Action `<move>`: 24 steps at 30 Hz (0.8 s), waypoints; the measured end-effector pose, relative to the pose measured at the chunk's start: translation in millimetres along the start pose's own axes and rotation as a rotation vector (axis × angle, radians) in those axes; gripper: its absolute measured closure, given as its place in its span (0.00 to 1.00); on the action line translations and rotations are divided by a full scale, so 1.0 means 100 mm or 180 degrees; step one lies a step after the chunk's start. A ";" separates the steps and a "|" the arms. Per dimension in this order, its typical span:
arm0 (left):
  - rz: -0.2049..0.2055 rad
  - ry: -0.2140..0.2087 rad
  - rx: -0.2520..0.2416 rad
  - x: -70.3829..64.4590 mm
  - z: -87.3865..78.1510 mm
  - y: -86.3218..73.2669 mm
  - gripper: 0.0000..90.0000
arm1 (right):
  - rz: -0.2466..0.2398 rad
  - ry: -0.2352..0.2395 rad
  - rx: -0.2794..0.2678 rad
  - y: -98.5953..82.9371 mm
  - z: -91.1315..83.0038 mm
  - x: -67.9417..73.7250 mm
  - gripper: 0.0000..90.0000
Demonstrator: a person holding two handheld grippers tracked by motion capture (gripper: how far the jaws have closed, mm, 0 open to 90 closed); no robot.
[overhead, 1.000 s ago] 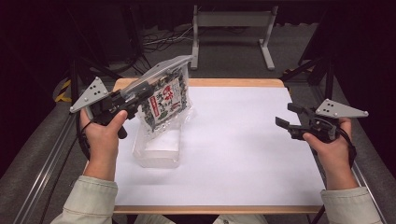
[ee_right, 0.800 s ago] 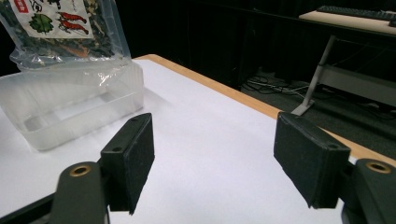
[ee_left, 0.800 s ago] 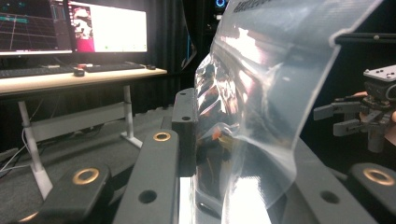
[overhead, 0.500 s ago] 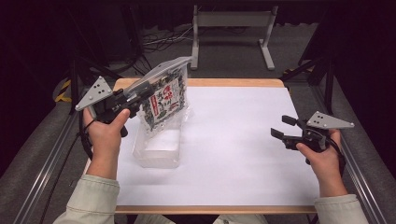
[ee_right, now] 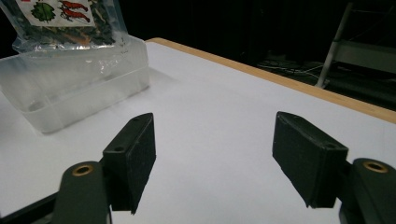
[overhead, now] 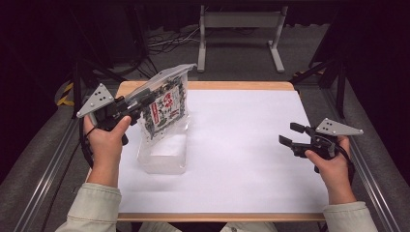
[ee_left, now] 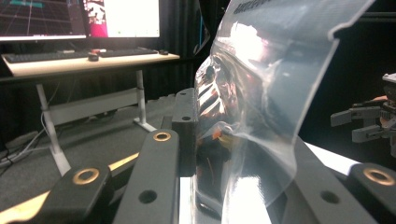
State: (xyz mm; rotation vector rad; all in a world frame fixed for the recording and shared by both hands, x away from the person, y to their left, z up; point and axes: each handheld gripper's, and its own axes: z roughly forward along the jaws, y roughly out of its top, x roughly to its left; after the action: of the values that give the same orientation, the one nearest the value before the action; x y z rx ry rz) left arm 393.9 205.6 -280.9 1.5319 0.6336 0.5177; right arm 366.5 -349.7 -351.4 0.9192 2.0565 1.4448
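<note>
Clear tub [overhead: 163,155] left, bare white table [overhead: 241,145] right

Snack bag [ee_right: 70,23] cut off by top edge in right gripper view; label print too small to read in high view. Left gripper view: bag film [ee_left: 261,93] hides far jaw and worktop beyond; contents blurred by glare. Clear tub [overhead: 164,154] far wall, 12 o'clock side, behind bag.

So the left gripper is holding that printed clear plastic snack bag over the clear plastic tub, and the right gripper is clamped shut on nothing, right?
Not quite: the right gripper is open, its two black jaws standing wide apart over the white table cover, as the right gripper view shows. The left gripper does hold the printed clear plastic snack bag over the clear plastic tub.
</note>
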 end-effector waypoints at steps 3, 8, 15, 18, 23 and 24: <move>-0.0035 0.0036 0.0025 0.04 -0.03 -0.06 0.83 | 0.0018 0.0009 0.0007 -0.01 0.01 -0.01 0.34; -0.0089 0.0039 0.0046 0.07 -0.05 -0.11 0.83 | 0.0050 0.0002 0.0010 -0.02 0.01 -0.02 0.34; -0.0132 0.0044 0.0106 0.09 -0.02 -0.20 0.83 | 0.0102 0.0011 0.0016 -0.04 0.01 -0.04 0.34; -0.0152 0.0053 0.0123 0.09 -0.01 -0.23 0.83 | 0.0125 0.0007 0.0010 -0.05 0.01 -0.04 0.34; -0.0143 0.0075 0.0191 0.10 0.03 -0.30 0.83 | 0.0140 0.0011 0.0024 -0.06 0.01 -0.05 0.34; -0.0141 0.0077 0.0201 0.10 0.03 -0.31 0.83 | 0.0140 0.0012 0.0021 -0.06 0.01 -0.05 0.34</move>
State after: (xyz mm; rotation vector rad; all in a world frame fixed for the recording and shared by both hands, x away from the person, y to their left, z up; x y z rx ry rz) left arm 400.9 210.0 -312.2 1.5696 0.7067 0.4871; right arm 369.3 -354.3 -357.7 0.9705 2.0570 1.4644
